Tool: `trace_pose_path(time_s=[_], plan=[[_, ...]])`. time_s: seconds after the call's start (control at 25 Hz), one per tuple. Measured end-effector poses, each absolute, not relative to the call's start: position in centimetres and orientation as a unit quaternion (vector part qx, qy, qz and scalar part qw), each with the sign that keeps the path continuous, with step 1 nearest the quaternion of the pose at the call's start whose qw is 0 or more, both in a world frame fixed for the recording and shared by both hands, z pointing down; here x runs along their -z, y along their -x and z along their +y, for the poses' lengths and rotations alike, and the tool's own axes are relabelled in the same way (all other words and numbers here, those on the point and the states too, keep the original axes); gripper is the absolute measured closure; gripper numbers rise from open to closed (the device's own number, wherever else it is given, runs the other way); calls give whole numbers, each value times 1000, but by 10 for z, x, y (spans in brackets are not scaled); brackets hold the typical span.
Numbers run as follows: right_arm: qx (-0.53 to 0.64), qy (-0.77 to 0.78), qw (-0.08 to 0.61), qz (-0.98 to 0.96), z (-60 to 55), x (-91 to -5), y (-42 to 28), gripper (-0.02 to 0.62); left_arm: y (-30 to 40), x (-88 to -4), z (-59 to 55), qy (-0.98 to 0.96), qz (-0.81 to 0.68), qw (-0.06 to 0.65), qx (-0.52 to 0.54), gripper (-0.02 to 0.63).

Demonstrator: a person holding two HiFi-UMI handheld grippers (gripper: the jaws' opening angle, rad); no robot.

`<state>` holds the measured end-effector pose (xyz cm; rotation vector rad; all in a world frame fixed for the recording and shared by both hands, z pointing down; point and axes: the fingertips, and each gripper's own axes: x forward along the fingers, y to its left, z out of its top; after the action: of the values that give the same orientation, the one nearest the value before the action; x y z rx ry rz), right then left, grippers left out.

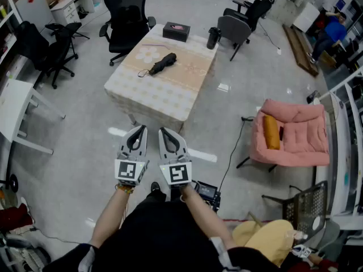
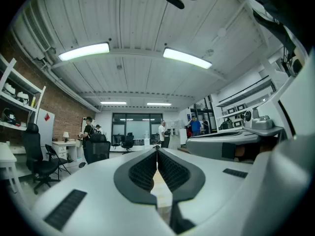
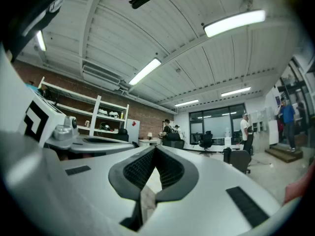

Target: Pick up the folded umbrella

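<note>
- Currently my left gripper (image 1: 138,130) and right gripper (image 1: 164,132) are both closed, tips meeting, nothing held.
- Umbrella (image 1: 163,63) lies on the table (image 1: 170,98), well ahead of me.
- Risk: arriving with the jaws closed would shove it; an end grip may let it tilt and slip.

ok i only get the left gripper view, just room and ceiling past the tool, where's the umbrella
observer: Head view has it: the umbrella lies folded near the middle of the table, ahead of you.
operator: anything else on there
observer: A box at the far edge and a flask at the far right corner, both apart from it.
operator: and the right tool
observer: The right tool is shut and empty, beside the left tool, both short of the table.
</note>
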<state>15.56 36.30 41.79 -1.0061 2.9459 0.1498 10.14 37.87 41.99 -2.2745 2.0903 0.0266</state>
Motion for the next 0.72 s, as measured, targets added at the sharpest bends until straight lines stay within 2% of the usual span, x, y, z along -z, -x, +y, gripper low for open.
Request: trace_pose_path(time_s=[0.72], plan=[[-58, 350, 6, 935, 342, -429, -106, 578, -61, -433, 353, 757, 654, 17, -6, 589]])
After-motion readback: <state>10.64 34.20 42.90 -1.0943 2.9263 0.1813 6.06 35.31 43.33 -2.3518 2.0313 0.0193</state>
